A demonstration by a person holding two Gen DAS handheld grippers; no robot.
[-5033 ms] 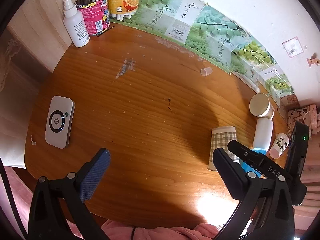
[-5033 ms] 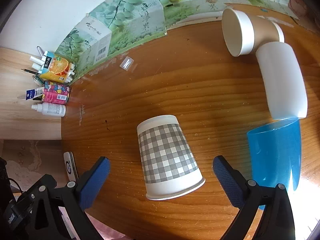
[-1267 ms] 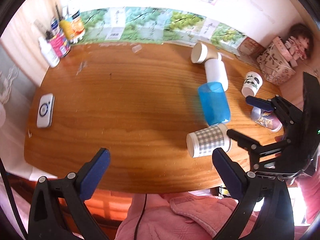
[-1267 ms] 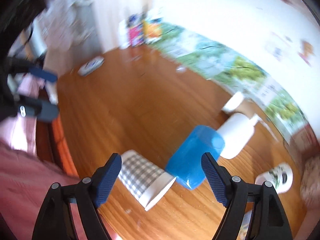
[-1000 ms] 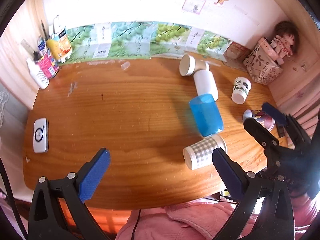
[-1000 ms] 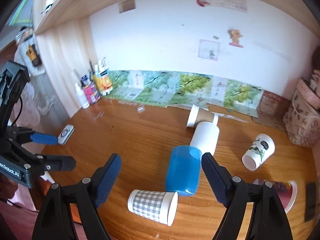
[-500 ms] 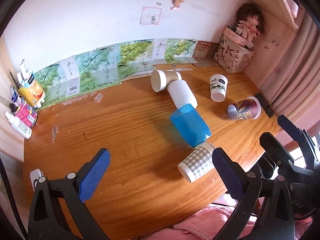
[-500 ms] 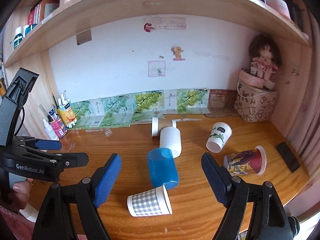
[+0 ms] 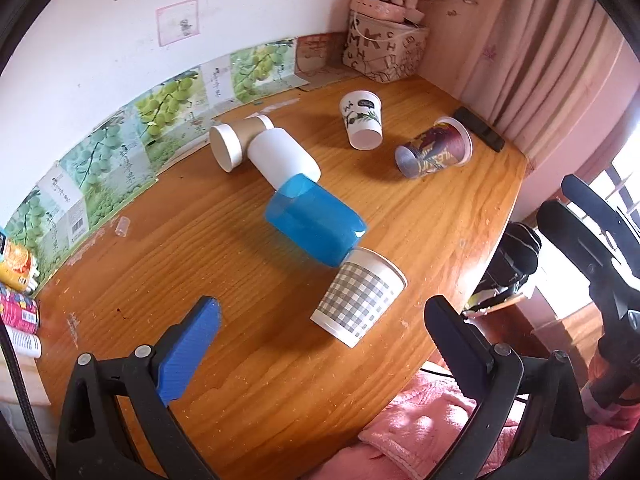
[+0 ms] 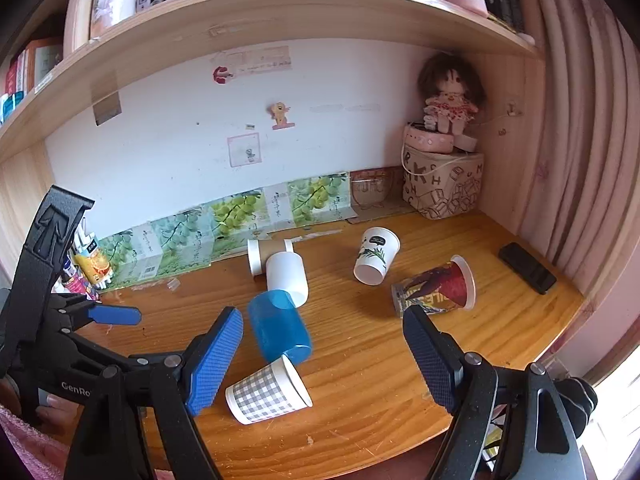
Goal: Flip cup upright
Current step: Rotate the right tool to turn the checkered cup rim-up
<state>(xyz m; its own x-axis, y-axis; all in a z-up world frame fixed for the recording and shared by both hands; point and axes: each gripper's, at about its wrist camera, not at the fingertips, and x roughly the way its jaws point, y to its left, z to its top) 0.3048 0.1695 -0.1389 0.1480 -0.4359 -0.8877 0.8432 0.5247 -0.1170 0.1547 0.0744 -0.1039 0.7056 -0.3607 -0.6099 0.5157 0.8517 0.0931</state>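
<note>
Several cups lie on their sides on the wooden desk (image 9: pixel 200 272). A grey checked paper cup (image 9: pixel 358 298) (image 10: pixel 268 394) lies near the front edge, touching a blue plastic cup (image 9: pixel 316 226) (image 10: pixel 280 326). Behind them lie a white cup (image 9: pixel 284 156) (image 10: pixel 287 274) and a brown paper cup (image 9: pixel 236 142) (image 10: pixel 266 256). To the right lie a white leaf-print cup (image 9: pixel 362 122) (image 10: pixel 376 256) and a dark printed cup (image 9: pixel 434 152) (image 10: pixel 434 290). My left gripper (image 9: pixel 320 340) is open and empty, raised just in front of the checked cup. My right gripper (image 10: pixel 320 360) is open and empty, held above the desk front.
A black phone (image 10: pixel 527 267) lies at the desk's right end. A patterned box with a doll (image 10: pixel 444 188) stands at the back right corner. Bottles and pens (image 10: pixel 86 264) stand at the back left. A bookshelf (image 10: pixel 260 12) hangs above. Pink cloth (image 9: pixel 420 440) lies below the front edge.
Both grippers have pulled back and risen away from the desk, and the views now take in the whole desk. The checked cup, earlier between the right fingers, lies free on its side.
</note>
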